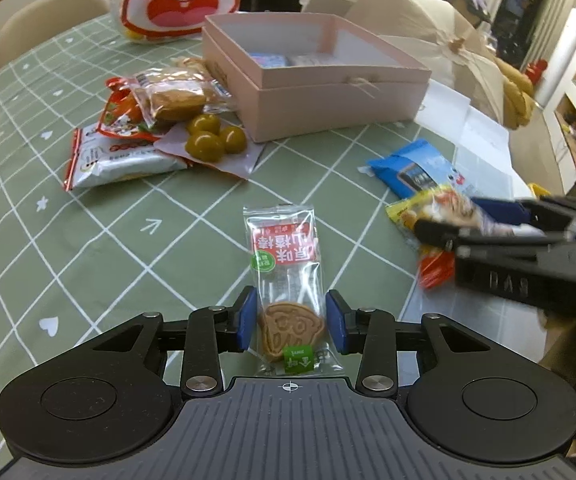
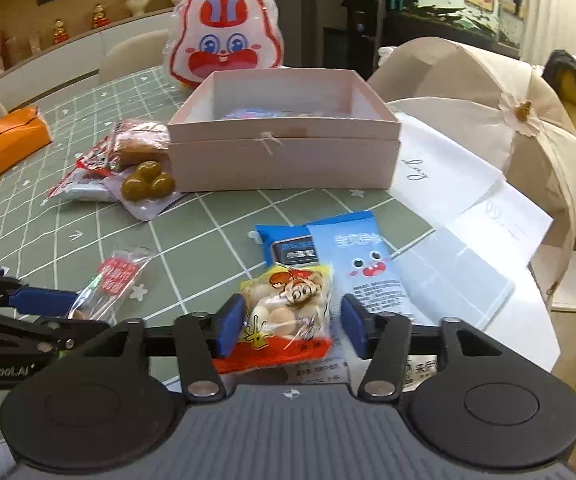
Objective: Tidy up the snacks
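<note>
On my left gripper [image 1: 291,322] the blue fingers [image 1: 247,317] sit either side of a clear packet with a brown biscuit [image 1: 286,280] and a red label, lying flat on the green checked desk [image 1: 88,240]. Whether the pads actually press the wrapper I cannot tell — they look just beside it.

On my right gripper [image 2: 293,326] the fingers [image 2: 230,326] are spread, and a small yellow-and-red snack bag [image 2: 288,312] lies between them; the left pad is at its edge, the right one stands apart from it. Under that bag lies a pale blue packet with a cartoon face [image 2: 362,268], overlapping a darker blue packet [image 2: 284,246].

Further out, to the left, there is a small heap — a silver-and-red bag [image 1: 116,160], a wrapped brown cake [image 1: 176,102] and a pack of three green balls [image 1: 214,140]. Just beyond it stands the open pink box [image 2: 284,160], with a few packets already inside. White sheets of paper [image 2: 468,208] lie to its right. An orange tissue box [image 2: 12,142] sits far left, and a big rabbit-faced bag [image 2: 224,46] stands behind the pink box.
</note>
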{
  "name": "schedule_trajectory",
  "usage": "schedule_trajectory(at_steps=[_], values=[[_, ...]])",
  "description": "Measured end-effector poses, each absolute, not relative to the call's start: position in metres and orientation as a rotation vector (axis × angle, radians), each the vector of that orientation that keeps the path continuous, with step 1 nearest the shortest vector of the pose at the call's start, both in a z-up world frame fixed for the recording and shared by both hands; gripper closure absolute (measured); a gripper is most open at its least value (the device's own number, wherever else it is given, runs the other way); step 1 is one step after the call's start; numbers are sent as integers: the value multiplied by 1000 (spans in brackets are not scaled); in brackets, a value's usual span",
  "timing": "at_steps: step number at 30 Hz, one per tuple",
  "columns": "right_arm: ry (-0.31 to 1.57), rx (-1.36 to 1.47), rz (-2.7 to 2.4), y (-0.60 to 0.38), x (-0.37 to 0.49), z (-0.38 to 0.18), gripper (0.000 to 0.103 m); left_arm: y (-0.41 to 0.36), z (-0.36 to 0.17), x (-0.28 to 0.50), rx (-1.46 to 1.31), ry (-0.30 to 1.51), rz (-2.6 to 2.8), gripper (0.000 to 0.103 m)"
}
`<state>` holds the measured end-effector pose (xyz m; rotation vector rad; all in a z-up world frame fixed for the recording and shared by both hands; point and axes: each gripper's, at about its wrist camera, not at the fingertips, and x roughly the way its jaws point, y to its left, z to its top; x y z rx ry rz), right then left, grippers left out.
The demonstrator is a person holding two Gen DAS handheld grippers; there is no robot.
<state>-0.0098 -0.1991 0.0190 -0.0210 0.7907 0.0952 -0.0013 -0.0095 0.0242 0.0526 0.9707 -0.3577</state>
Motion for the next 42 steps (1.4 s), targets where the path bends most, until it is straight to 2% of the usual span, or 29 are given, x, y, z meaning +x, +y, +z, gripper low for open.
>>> schedule_trajectory(at_steps=[2, 6, 11, 16, 19, 22, 24, 29, 42], values=[[782, -16, 114, -195, -14, 16, 25, -6, 24, 1, 18, 977, -350, 60], [738, -59, 99, -183, -20, 9, 17, -2, 25, 5, -9, 985, -347, 60], [717, -170, 71, -166, -22, 1, 14, 1, 25, 6, 0, 973, -353, 60], [714, -158, 141, -178, -23, 5, 14, 1, 23, 4, 3, 949, -362, 60], [702, -121, 138, -189, -25, 8, 14, 0, 23, 2, 9, 942, -360, 60], [667, -101, 154, -196, -32, 12, 20, 0, 23, 2, 3, 941, -354, 61], [642, -112, 174, -197, -38, 17, 29, 0, 23, 2, 1, 940, -351, 61], [668, -164, 227, -184, -41, 22, 40, 2, 23, 2, -16, 941, -348, 61], [758, -148, 231, -165, -34, 16, 38, -1, 23, 0, -7, 944, -330, 61]])
